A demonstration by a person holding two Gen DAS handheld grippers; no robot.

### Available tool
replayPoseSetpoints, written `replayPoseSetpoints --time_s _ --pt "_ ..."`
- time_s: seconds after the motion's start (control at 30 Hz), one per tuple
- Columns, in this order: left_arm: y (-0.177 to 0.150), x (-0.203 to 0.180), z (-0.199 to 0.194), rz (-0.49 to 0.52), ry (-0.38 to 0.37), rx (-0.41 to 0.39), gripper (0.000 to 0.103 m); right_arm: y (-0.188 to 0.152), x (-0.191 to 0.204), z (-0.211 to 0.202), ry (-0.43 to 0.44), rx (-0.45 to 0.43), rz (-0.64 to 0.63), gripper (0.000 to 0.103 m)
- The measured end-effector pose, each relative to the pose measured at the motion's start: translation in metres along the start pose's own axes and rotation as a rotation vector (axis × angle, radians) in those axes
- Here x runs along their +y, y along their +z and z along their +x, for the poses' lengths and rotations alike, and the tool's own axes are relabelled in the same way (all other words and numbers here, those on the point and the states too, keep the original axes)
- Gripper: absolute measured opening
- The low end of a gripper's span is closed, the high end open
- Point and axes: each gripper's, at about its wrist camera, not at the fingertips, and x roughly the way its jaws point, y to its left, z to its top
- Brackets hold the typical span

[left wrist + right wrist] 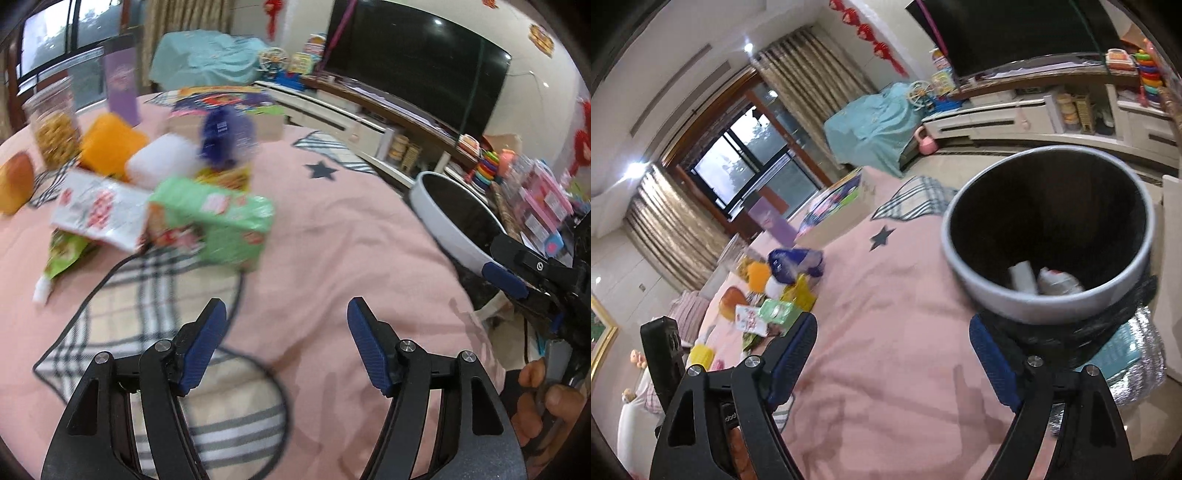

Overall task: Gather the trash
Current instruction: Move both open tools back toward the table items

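A white trash bin (1049,306) with a black liner stands at the right edge of the pink-covered table (886,314); a few pieces of trash (1045,280) lie inside. It also shows in the left wrist view (443,214). A pile of snack packets lies at the far left: a green packet (221,221), a white and red packet (99,210), a purple bag (225,136). My left gripper (286,317) is open and empty over the cloth, short of the pile. My right gripper (894,339) is open and empty, just left of the bin.
An orange block (110,144), a white block (162,162), a jar of snacks (55,125) and a purple box (120,85) stand behind the pile. A TV (417,62) and toy shelves are beyond the table. My right gripper shows at the right edge of the left wrist view (524,273).
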Motion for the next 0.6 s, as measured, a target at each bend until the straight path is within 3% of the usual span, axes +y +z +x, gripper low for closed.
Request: replayPoseSetpoints --time_s 0.6 --pt "-0.016 0.096 -0.026 -0.161 0.094 -0.024 0.070 -0.030 0.051 0.046 0.074 0.118 -0.087 0.086"
